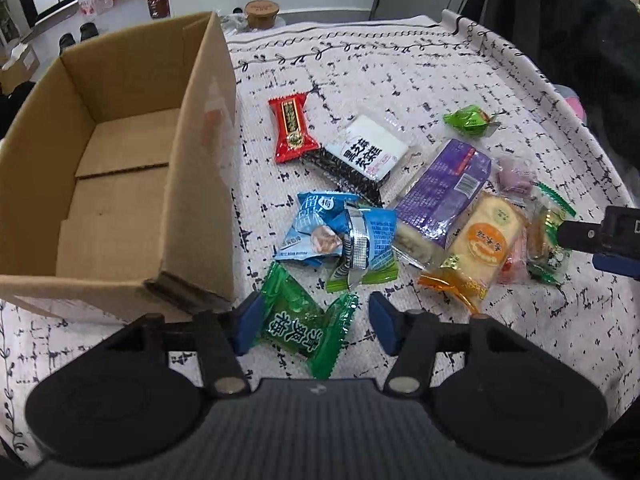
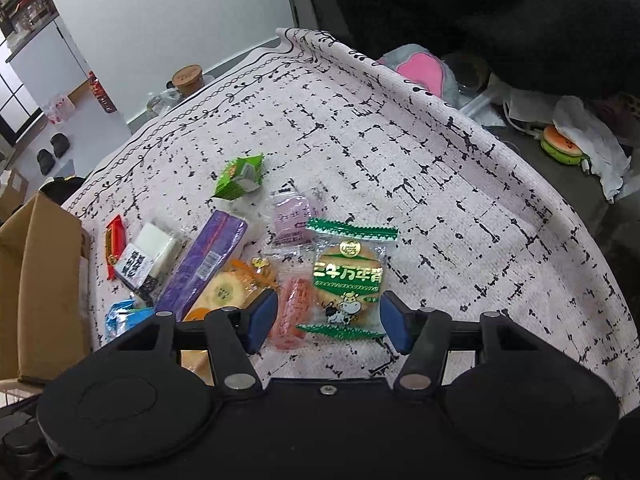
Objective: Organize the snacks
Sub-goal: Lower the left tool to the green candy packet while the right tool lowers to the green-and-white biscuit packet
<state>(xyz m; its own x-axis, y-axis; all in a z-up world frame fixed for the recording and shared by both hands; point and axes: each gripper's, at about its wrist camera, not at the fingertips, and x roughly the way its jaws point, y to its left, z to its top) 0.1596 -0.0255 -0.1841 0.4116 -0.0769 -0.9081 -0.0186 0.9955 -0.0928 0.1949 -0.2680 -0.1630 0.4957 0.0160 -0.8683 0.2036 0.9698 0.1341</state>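
Note:
An open, empty cardboard box stands on the left of the patterned tablecloth. Several snack packets lie in a pile to its right: a red one, a white and black one, a purple one, blue ones. My left gripper is open, its blue pads on either side of a green candy packet lying on the cloth. My right gripper is open around a green-edged cracker packet, with an orange-red packet beside it.
A small green packet and a pale purple packet lie further back. A brown lidded jar stands at the table's far edge. A pink and grey plush and clutter lie beyond the right edge.

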